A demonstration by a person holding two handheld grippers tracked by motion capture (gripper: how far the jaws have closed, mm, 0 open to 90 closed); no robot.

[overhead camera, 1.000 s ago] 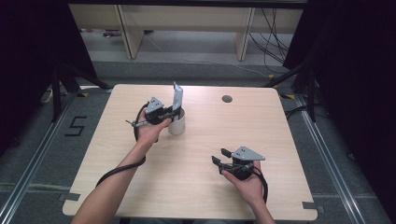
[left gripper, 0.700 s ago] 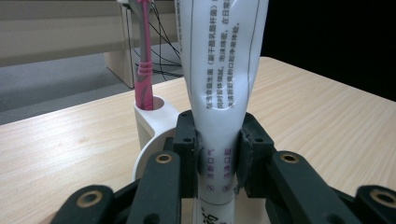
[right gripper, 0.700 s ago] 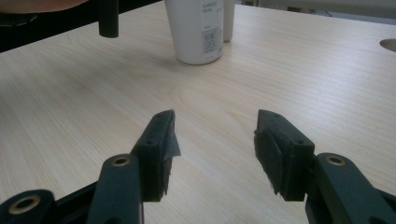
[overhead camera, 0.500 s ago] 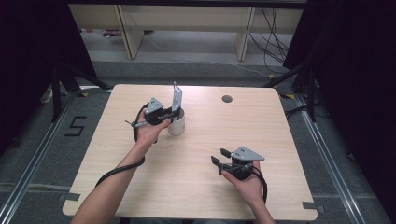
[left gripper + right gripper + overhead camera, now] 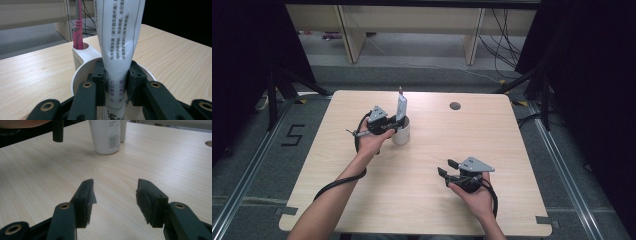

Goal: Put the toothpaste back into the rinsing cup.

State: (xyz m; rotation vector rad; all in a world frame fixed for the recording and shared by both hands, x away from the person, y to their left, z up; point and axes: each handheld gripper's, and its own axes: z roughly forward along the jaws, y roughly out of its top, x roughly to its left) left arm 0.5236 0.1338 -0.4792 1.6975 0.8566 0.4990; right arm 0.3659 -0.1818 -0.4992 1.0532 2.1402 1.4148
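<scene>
A white toothpaste tube (image 5: 120, 32) stands upright in a white cup (image 5: 76, 80), and my left gripper (image 5: 117, 82) is shut on its lower part, pads pressed to both sides. A pink toothbrush (image 5: 78, 30) stands in the cup's small side holder. In the high view the cup (image 5: 402, 136) sits left of the table's middle, with the tube (image 5: 401, 106) rising from it and the left gripper (image 5: 396, 123) reaching over the rim. My right gripper (image 5: 447, 167) rests near the front right, open with nothing between its fingers. The right gripper view has the open right gripper (image 5: 115, 195) and, far off, the cup (image 5: 106, 136).
The wooden table (image 5: 427, 210) has a round cable hole (image 5: 455, 106) at its back right. Cables trail from both grippers across the front. Dark curtains, shelving legs and floor cables lie beyond the far edge.
</scene>
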